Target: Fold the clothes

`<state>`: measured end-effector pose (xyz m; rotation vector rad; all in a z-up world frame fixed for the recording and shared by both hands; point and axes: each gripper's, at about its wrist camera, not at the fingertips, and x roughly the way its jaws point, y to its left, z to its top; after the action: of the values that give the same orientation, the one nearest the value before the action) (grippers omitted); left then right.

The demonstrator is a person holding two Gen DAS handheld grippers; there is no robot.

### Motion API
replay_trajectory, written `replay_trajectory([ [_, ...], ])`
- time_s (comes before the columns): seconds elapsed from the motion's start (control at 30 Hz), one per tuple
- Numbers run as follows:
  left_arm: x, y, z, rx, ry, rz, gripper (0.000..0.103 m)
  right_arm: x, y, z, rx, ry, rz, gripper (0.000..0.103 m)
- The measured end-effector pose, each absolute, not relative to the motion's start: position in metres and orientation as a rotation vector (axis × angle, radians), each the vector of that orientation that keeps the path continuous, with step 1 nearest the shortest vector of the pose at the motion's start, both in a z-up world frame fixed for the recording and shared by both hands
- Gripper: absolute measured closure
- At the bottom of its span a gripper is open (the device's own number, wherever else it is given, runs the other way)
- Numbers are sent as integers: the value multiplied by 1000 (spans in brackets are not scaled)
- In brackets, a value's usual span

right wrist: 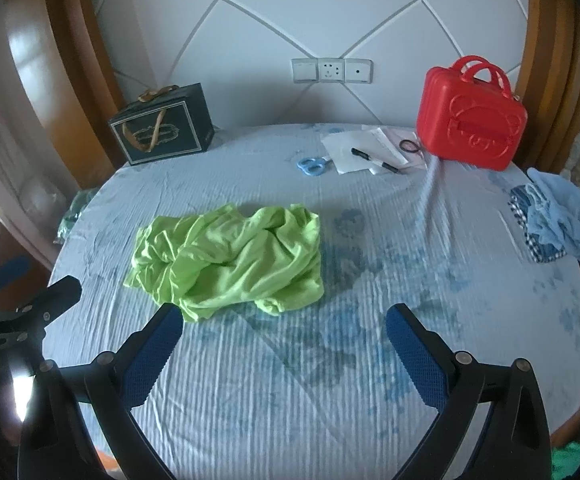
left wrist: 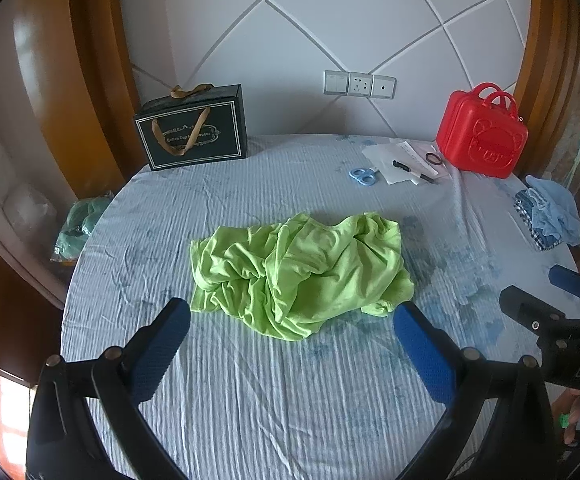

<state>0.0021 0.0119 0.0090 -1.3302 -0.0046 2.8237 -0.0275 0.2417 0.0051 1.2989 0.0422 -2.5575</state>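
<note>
Gift bag (left wrist: 193, 130): my left camera shows gold lettering I read as "Coffee Cup … Saucer", the middle hidden by the handle.
My right gripper (left wrist: 570, 344) body: white letters "DAS".

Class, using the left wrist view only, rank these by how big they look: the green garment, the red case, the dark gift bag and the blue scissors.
1. Green garment, though it lies nearest the camera.
2. Dark gift bag.
3. Red case, close to the bag, so that order is unsure.
4. Blue scissors, clearly smallest.
</note>
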Motion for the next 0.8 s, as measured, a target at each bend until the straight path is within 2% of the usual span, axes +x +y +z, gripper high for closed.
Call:
replay_trajectory([
  [0.8,-11,7,-3,-1382,-35,2809,0,-37,237,-2,1314,34,-2529,0],
])
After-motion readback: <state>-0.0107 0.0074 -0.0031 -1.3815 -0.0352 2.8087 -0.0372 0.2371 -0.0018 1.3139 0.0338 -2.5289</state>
